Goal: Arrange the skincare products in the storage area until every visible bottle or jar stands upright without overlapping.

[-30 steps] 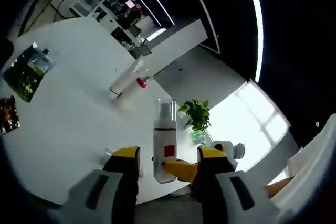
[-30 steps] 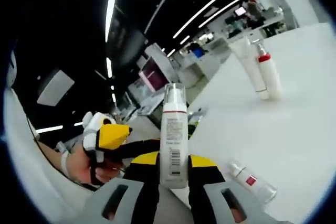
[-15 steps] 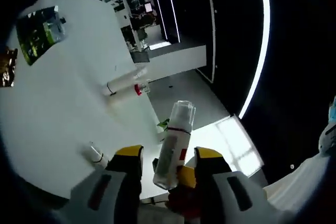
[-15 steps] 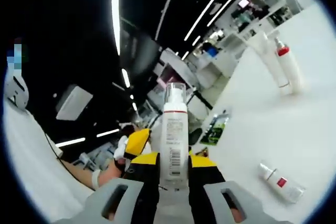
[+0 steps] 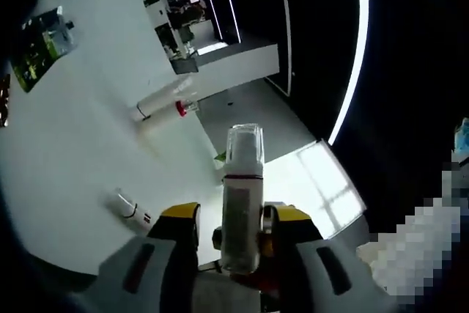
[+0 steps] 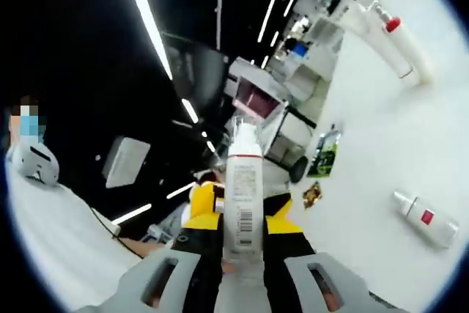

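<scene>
While clear of the white surface (image 5: 80,144) and up in the air, pinned low on the body by the fingers (image 6: 282,225) of the right gripper (image 6: 242,214): the pump bottle (image 6: 242,181), clear cap pointing away. In the left gripper view, flanked by the spread fingers (image 5: 179,219) of the left gripper (image 5: 234,214), with a gap showing on the left side and no squeeze evident. Probably light, stiff plastic with a smooth, slippery wall; best gripped on the labelled body, never on the clear cap, which could pop off. Tall and narrow, so likely to topple unless set down squarely on its base. Carries a barcode on the label facing the right gripper view; the lines of print above it too small to read. Farther out on the surface, a small bottle (image 6: 425,219) lying on its side with a red square label, no words legible, and well beyond it a white tube (image 5: 157,105) beside a red-collared bottle (image 5: 183,106). At the far left, a green packet (image 5: 40,49).
</scene>
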### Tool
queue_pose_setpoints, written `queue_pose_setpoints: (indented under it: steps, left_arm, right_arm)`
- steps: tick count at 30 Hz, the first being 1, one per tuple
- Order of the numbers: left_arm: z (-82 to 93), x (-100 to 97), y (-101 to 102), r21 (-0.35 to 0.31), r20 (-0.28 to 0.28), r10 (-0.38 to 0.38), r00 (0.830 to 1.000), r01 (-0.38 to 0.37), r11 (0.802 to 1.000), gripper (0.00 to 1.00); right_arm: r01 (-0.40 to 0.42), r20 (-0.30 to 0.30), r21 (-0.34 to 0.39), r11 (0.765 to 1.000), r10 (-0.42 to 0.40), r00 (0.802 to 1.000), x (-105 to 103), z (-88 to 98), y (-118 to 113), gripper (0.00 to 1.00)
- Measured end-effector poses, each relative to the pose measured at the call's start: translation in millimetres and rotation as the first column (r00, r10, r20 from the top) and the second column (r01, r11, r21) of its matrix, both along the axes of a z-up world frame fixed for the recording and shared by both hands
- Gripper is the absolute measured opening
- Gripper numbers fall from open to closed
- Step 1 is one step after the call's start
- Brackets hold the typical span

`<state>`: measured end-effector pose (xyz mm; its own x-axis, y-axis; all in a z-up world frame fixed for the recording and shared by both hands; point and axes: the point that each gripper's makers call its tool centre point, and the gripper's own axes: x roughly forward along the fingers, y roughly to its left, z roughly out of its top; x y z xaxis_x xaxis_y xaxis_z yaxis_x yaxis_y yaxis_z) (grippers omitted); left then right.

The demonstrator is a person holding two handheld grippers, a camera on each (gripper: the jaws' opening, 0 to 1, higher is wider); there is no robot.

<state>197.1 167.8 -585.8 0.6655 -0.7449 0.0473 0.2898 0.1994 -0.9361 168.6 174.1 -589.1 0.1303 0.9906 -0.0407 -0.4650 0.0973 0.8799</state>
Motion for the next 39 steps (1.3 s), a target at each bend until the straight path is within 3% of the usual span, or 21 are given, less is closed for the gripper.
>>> queue_pose_setpoints:
  steps: [3, 8, 14, 17, 21, 25, 28, 33, 37, 39]
  left_arm:
    - [-1.4, -0.7, -3.2, 0.008, -0.006, -0.009, 1.0, 0.009, 1.0, 0.34]
    - [-0.8, -5.3, -7.2, -0.001, -0.011, -0.052, 0.999, 0.052, 0.999, 0.19]
    - [-2.4, -5.0, -7.3, 0.047, 0.01, -0.041, 0.999, 0.04, 0.998, 0.17]
    - [-7.8, -0.7, -4.0, 0.121, 0.024, -0.004, 1.0, 0.001, 0.993, 0.17]
    - [-10.3, -3.1, -8.3, 0.225, 0.08, -0.015, 0.997, -0.004, 0.974, 0.17]
    - [-12.1, -3.9, -11.1, 0.257, 0.084, -0.016, 0.996, -0.006, 0.966, 0.17]
    - [-12.6, -1.6, -6.7, 0.266, 0.089, 0.006, 0.996, -0.029, 0.964, 0.17]
    - [-14.0, 3.2, -0.1, 0.276, 0.076, 0.051, 0.996, -0.07, 0.958, 0.17]
    - [-18.2, 0.5, -6.2, 0.358, 0.099, 0.019, 0.995, -0.054, 0.932, 0.17]
    - [-19.5, -1.8, -11.9, 0.424, 0.126, -0.011, 0.992, -0.044, 0.905, 0.17]
  right_arm:
    - [-0.018, -0.032, 0.004, 1.0, 0.018, 0.999, -3.6, -1.4, -1.7, 0.14]
    - [-0.067, -0.033, -0.019, 0.998, 0.066, 0.997, -15.2, -6.4, -3.8, 0.14]
    - [-0.066, -0.043, -0.014, 0.998, 0.066, 0.997, -14.2, -9.8, -4.5, 0.15]
    - [-0.03, 0.069, -0.06, 0.998, 0.034, 0.997, -4.9, -15.5, -7.5, 0.16]
    - [-0.055, 0.136, -0.121, 0.991, 0.071, 0.988, -6.4, -19.7, -10.9, 0.18]
    - [-0.031, 0.194, -0.193, 0.981, 0.069, 0.978, -3.4, -27.3, -18.0, 0.28]
    - [-0.016, 0.248, -0.199, 0.98, 0.067, 0.966, -4.5, -24.2, -26.8, 0.3]
    - [0.031, 0.264, -0.217, 0.976, 0.028, 0.964, 0.4, -18.0, -53.0, 0.33]
    - [0.093, 0.288, -0.211, 0.973, -0.029, 0.957, 13.7, -9.9, -56.5, 0.31]
    - [0.128, 0.316, -0.208, 0.97, -0.057, 0.947, 21.8, -3.7, -47.6, 0.31]
